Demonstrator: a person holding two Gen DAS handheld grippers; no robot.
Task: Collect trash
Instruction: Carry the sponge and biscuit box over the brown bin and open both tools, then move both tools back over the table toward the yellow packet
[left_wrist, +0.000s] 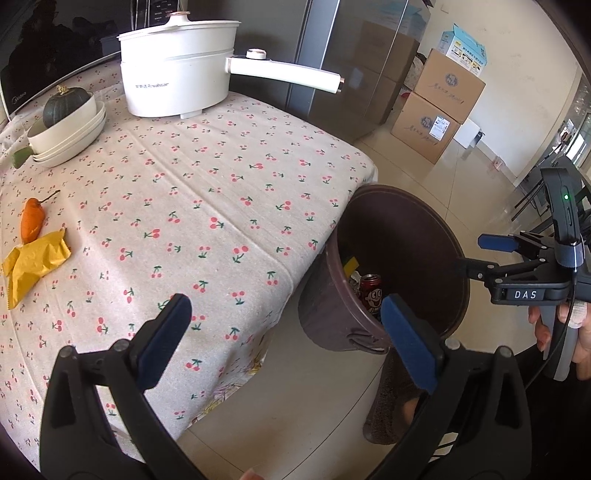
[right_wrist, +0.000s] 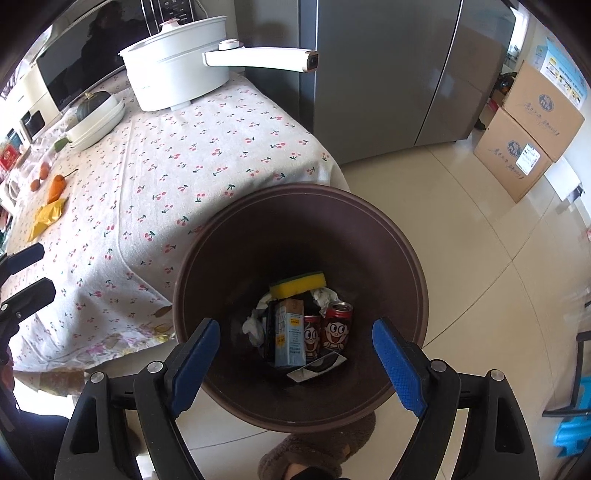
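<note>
A brown trash bin (right_wrist: 295, 229) stands on the floor against the table's corner. Inside lie two red cans (right_wrist: 336, 325), a drink carton (right_wrist: 290, 332), a yellow sponge (right_wrist: 297, 284), crumpled tissues and a black-and-white wrapper (right_wrist: 317, 365). My right gripper (right_wrist: 295, 332) hangs open right above the bin, nothing between its fingers. My left gripper (left_wrist: 286, 314) is open and empty over the table's near corner, left of the bin (left_wrist: 399, 236). A crumpled yellow wrapper (left_wrist: 35, 266) lies on the cherry-print tablecloth at far left, beside an orange pepper (left_wrist: 31, 223).
A white electric pot (left_wrist: 177, 74) with a long handle stands at the table's back. Stacked white dishes holding a dark squash (left_wrist: 66, 125) sit at the back left. A grey fridge (left_wrist: 351, 55) and cardboard boxes (left_wrist: 443, 96) stand beyond. A furry slipper (left_wrist: 391, 406) is beside the bin.
</note>
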